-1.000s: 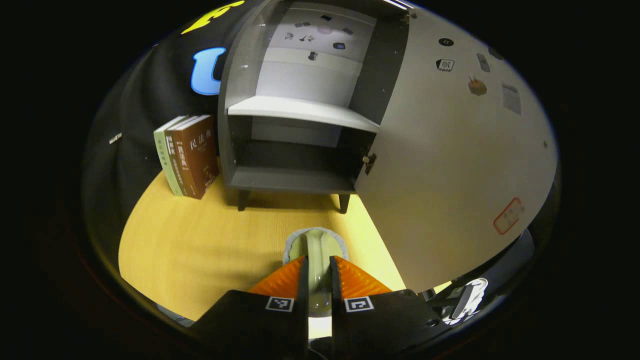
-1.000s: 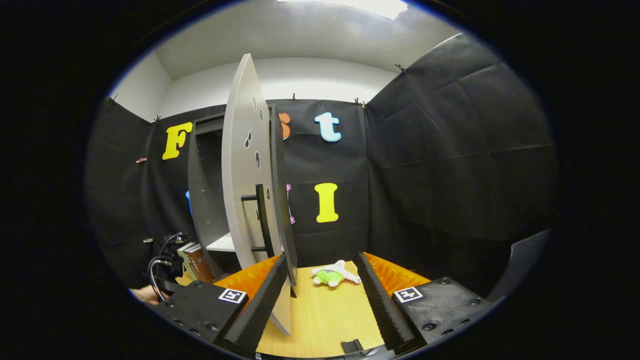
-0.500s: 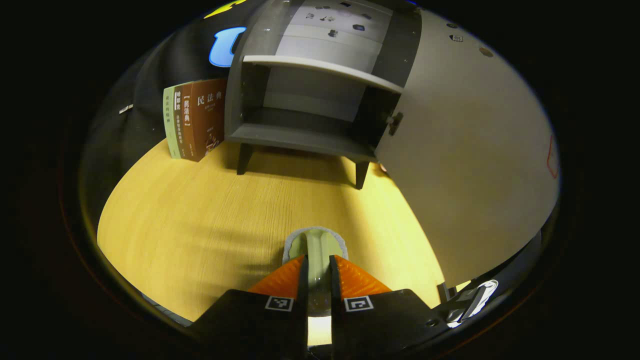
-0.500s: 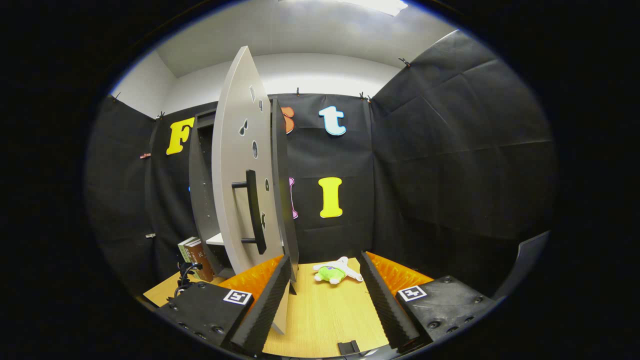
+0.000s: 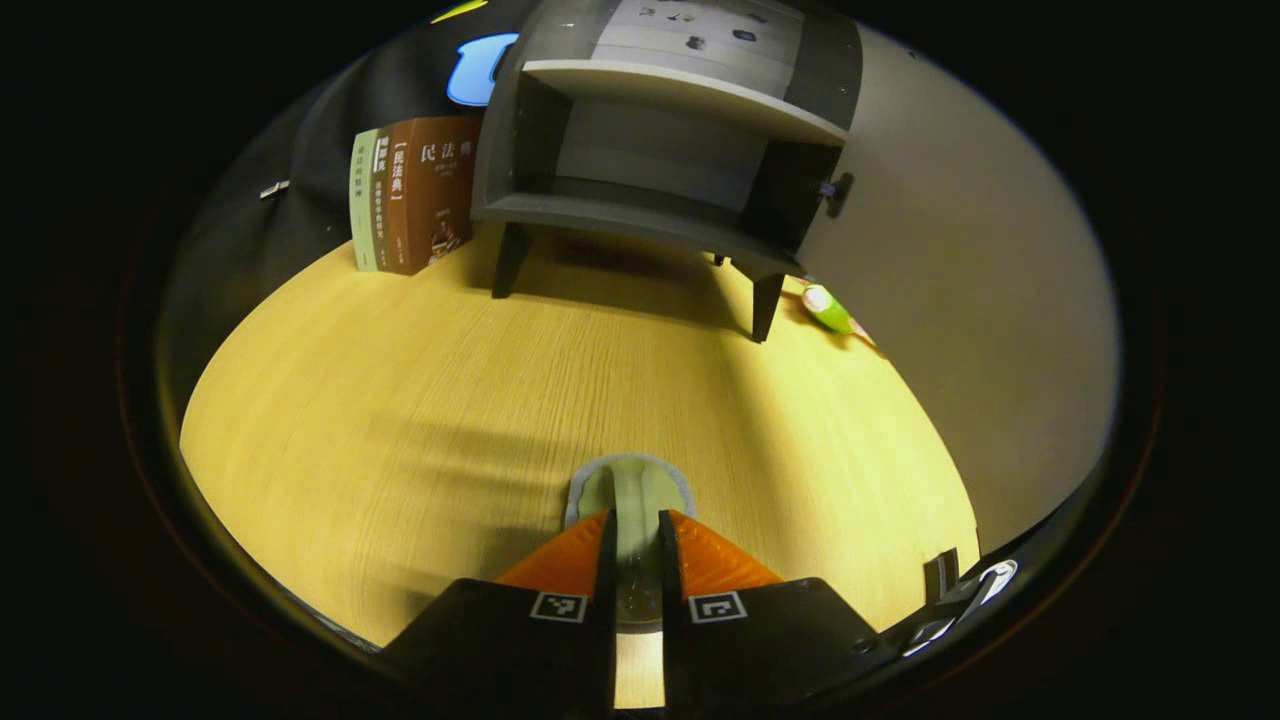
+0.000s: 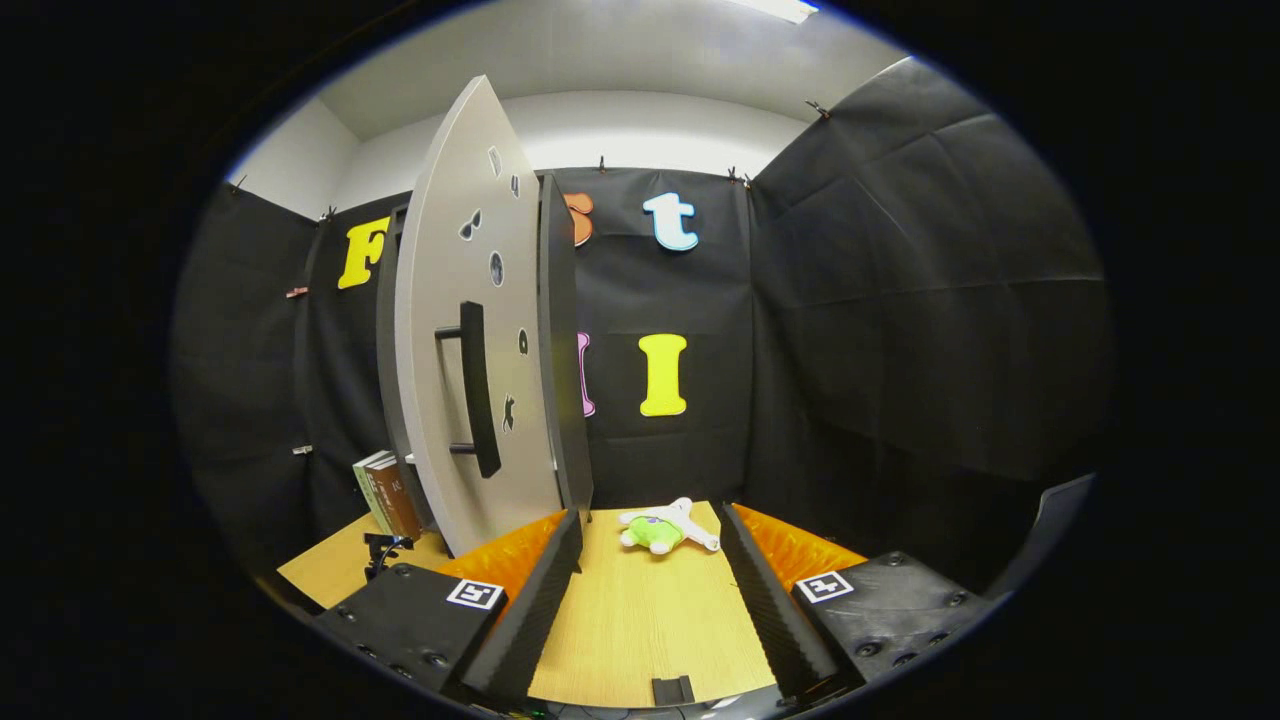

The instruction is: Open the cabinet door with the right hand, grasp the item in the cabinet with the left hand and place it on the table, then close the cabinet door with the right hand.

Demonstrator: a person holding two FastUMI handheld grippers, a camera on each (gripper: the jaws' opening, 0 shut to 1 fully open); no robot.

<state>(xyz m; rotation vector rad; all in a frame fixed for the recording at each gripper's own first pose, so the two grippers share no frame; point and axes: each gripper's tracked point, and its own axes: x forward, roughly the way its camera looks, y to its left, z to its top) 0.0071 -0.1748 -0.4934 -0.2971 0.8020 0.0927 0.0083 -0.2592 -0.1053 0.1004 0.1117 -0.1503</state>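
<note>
- My left gripper (image 5: 636, 560) pinches a pale green, rounded item with a grey rim (image 5: 632, 488), both fingers pressing on it, above the light wooden table (image 5: 400, 400).
- The grey cabinet on short dark legs (image 5: 640, 200) is my landmark: the item hangs well in front of it, out over bare tabletop, and both shelves I can see inside look bare.
- The cabinet's broad grey door (image 5: 980, 300) stands swung open to the right of the cabinet; in the right gripper view its long dark bar handle (image 6: 478, 390) faces me.
- My right gripper (image 6: 645, 600) has its fingers spread wide with nothing between them, near the door's lower edge and below the handle.
- Leaning books with green and brown spines (image 5: 405, 195) stand just left of the cabinet; a small green and white plush toy (image 6: 660, 527) lies on the table to the cabinet's right, beyond the door.
- I judge the step in hand to be placing: the item is out, not yet set down.
- Next I should lower the left gripper until the item rests on the table, then spread its fingers and draw back.
- After that, the right gripper must take or push the door to swing it shut.
</note>
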